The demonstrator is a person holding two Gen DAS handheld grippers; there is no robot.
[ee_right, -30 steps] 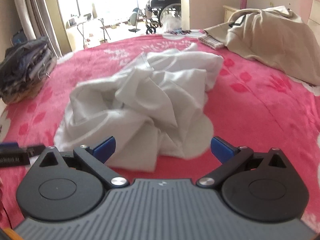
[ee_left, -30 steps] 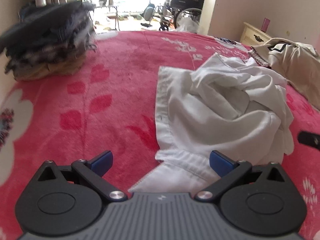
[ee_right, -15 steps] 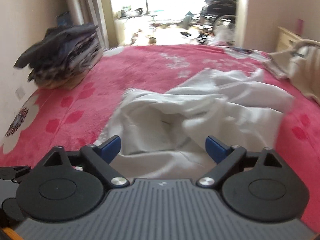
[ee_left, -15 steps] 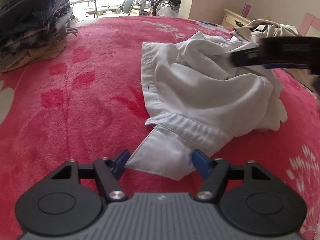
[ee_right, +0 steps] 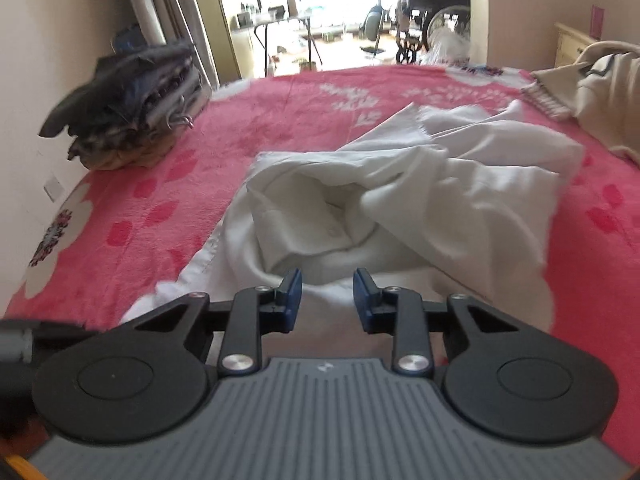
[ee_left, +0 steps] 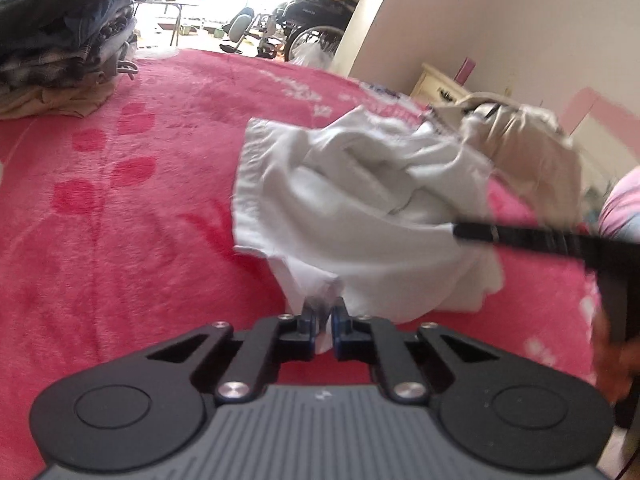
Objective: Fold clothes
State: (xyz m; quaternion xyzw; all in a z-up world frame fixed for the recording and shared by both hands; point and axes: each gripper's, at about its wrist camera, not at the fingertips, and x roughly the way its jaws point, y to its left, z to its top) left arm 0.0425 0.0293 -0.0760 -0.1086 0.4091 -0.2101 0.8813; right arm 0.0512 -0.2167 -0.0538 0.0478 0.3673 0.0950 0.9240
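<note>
Since the earlier frames, both grippers have narrowed. The left gripper (ee_left: 324, 314), closing, now pinches a corner of the one white shirt (ee_left: 360, 216), crumpled mid-blanket (ee_left: 120, 200). The right gripper (ee_right: 326, 284) is closing over shirt (ee_right: 400, 200) cloth, pads still apart. One dark stack (ee_right: 132, 108), one beige garment (ee_right: 600, 88).
</note>
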